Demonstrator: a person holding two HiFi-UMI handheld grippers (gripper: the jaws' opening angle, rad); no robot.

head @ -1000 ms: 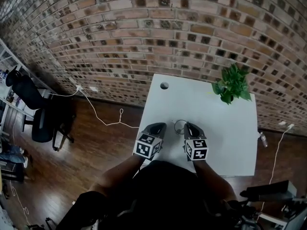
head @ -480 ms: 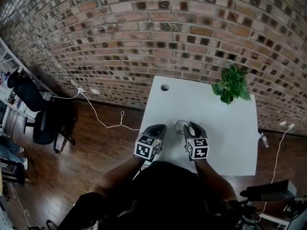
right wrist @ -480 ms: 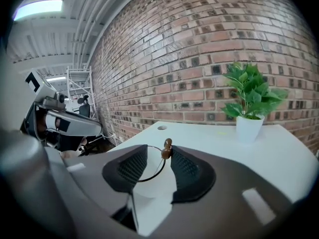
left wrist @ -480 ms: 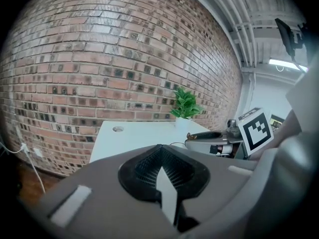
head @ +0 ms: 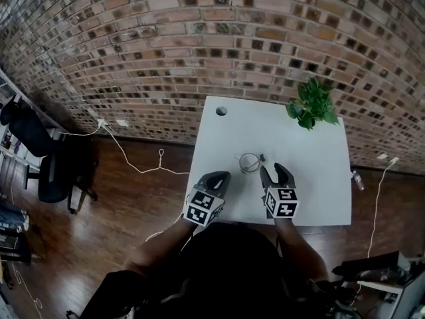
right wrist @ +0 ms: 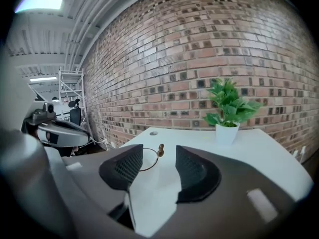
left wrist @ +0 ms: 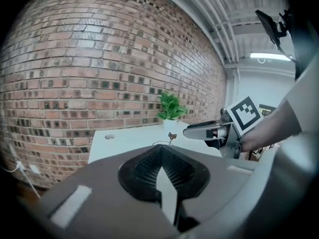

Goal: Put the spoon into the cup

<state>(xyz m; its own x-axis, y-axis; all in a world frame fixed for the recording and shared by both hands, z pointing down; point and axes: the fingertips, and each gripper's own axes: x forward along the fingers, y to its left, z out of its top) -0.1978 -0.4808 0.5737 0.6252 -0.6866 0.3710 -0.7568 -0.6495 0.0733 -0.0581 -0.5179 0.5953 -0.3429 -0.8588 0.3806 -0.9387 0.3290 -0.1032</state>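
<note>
One spoon point(head: 261, 157) is judged set in the glass cup point(head: 250, 163); at its four o'clock the empty right claw point(head: 275, 171) is being opened, left claw point(head: 222, 177) clenched.

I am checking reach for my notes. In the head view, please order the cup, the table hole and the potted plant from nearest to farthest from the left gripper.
From the left gripper:
1. Cup, just ahead, to its right.
2. Table hole, at the far left corner.
3. Potted plant, at the far right corner.
</note>
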